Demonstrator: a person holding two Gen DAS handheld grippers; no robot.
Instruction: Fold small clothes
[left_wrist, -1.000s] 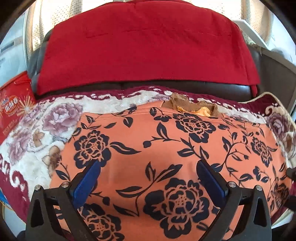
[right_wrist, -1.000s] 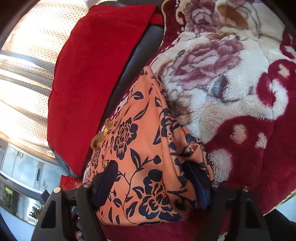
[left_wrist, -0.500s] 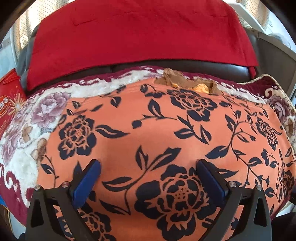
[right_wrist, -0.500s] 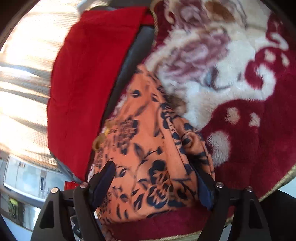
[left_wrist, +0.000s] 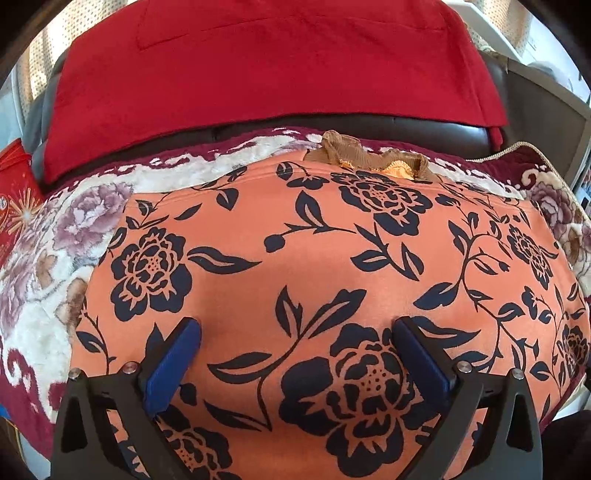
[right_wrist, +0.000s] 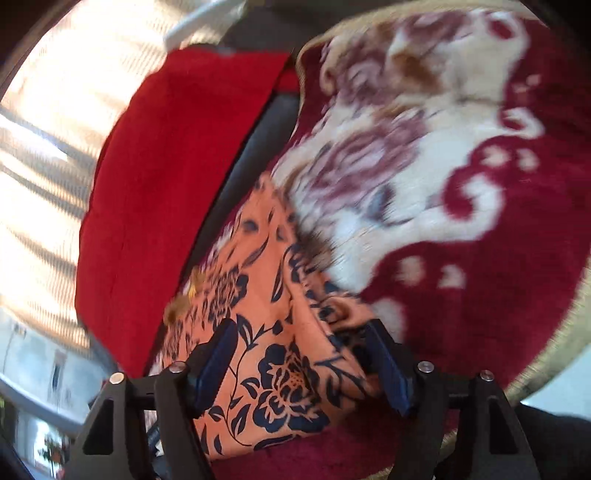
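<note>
An orange garment with a dark blue flower print (left_wrist: 325, 266) lies spread flat on a plush floral blanket (left_wrist: 48, 266). A tan and yellow bit of cloth (left_wrist: 354, 157) shows at its far edge. My left gripper (left_wrist: 295, 332) is open, its blue pads just above the garment's near part. In the right wrist view the garment (right_wrist: 266, 306) is bunched at its right end, and my right gripper (right_wrist: 299, 336) is open with its fingers on either side of that bunched edge. This view is blurred by motion.
A red cushion (left_wrist: 273, 74) leans on the dark sofa back (left_wrist: 406, 129) behind the blanket. A red printed bag (left_wrist: 14, 195) stands at the far left. Bright curtains (right_wrist: 48, 147) hang behind the sofa. The blanket's dark red part (right_wrist: 480, 258) lies right of the garment.
The left gripper dipped close over the garment, then drew back a little. The right gripper swung along the garment's right edge, and its view is now blurred. Both stayed open.
</note>
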